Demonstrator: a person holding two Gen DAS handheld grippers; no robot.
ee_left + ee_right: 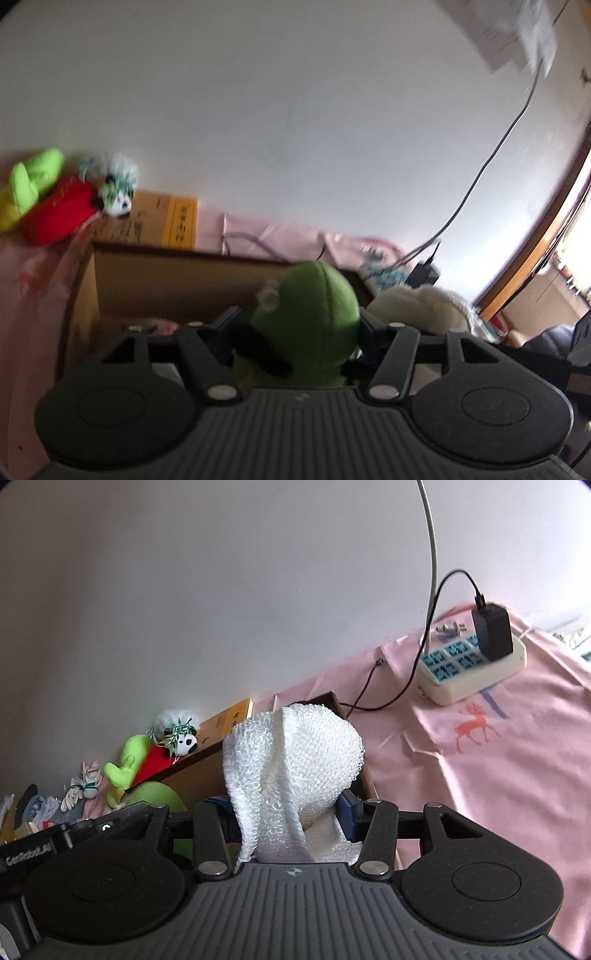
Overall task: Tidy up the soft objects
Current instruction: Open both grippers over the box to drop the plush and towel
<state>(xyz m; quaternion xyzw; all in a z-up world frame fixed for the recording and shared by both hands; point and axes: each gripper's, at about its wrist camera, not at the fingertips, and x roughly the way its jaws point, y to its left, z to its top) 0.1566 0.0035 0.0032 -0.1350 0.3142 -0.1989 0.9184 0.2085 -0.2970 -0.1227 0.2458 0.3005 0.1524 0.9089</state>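
My left gripper (297, 328) is shut on a dark green plush toy (310, 314) and holds it over an open cardboard box (155, 280). My right gripper (291, 808) is shut on a white knitted soft item (295, 760), held over the same box (207, 771); it shows at the right in the left wrist view (421, 306). A bright green plush (33, 181), a red plush (59, 214) and a small panda toy (118, 195) lie behind the box's far left corner, also in the right wrist view (129, 764).
A pink cloth (498, 775) with a deer print covers the surface. A white power strip (469, 668) with a black charger (493, 631) and cables lies by the white wall. A yellow-labelled box flap (181, 221) stands behind the box.
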